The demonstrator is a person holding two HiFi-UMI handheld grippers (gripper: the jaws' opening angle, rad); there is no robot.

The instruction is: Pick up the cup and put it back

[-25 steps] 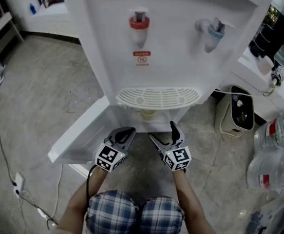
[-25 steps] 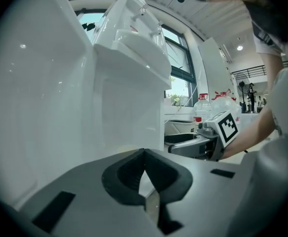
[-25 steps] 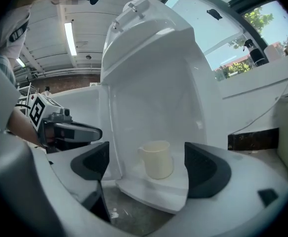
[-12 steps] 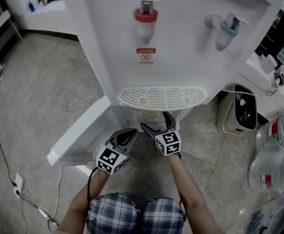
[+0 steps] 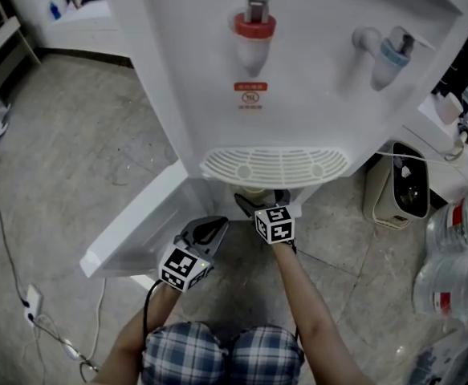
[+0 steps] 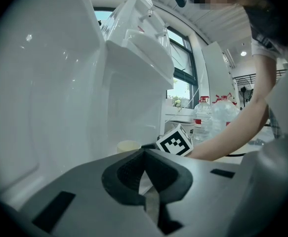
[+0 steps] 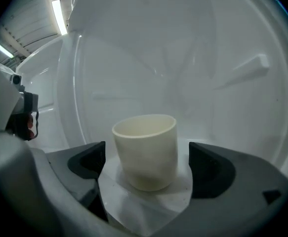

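The cup (image 5: 251,189) shows in the head view only as a pale rim, tucked under the drip tray (image 5: 274,165) of the white water dispenser (image 5: 298,79), inside the lower compartment. We see the right gripper (image 5: 263,201) reaching into that compartment, its jaws on either side of the cup. The left gripper (image 5: 211,226) hangs lower and to the left, beside the open cabinet door (image 5: 133,227) and apart from the cup. A red tap (image 5: 254,30) and a blue tap (image 5: 394,54) sit above the tray, and large water bottles (image 5: 457,247) stand at the right edge.

In the left gripper view, we see the left gripper (image 6: 144,184) with its jaws pressed together and nothing between them. Beyond them the cup (image 6: 128,145) stands against the dispenser wall, with the right gripper's marker cube (image 6: 174,141) just beside it.

In the right gripper view, we look straight at the cup (image 7: 146,149), upright on the white compartment floor. The right gripper (image 7: 147,168) is spread wide around it, and a gap shows between each jaw and the cup's wall.
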